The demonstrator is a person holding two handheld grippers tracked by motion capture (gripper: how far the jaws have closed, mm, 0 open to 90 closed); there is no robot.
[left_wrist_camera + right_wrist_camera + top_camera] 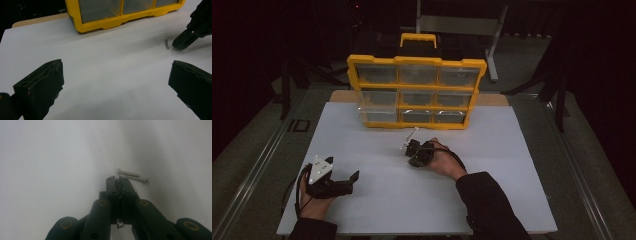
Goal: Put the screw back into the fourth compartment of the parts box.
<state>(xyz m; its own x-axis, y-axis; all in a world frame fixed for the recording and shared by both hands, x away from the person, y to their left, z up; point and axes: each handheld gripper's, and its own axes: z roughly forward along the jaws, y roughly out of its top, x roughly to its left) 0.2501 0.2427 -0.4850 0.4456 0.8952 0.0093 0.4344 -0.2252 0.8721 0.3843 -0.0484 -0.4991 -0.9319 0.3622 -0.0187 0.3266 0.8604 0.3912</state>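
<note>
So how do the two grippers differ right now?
The left gripper has its jaws wide apart with bare table between them; the right gripper is shut, tips beside two screws. The left sits near the table's front edge; the right is nearer the yellow organizer. Both are black and hand-held.

Free room: the white surface [377,150] between both hands lies bare.
In the way: the yellow drawer box [417,92] stands at the back; two screws [132,176] lie near the middle.

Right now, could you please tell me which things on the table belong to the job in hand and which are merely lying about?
In the job:
- two small silver metal screws
- right gripper, shut beside them
- yellow plastic compartment organiser

Lying about:
- left gripper, open
- white table board
</note>
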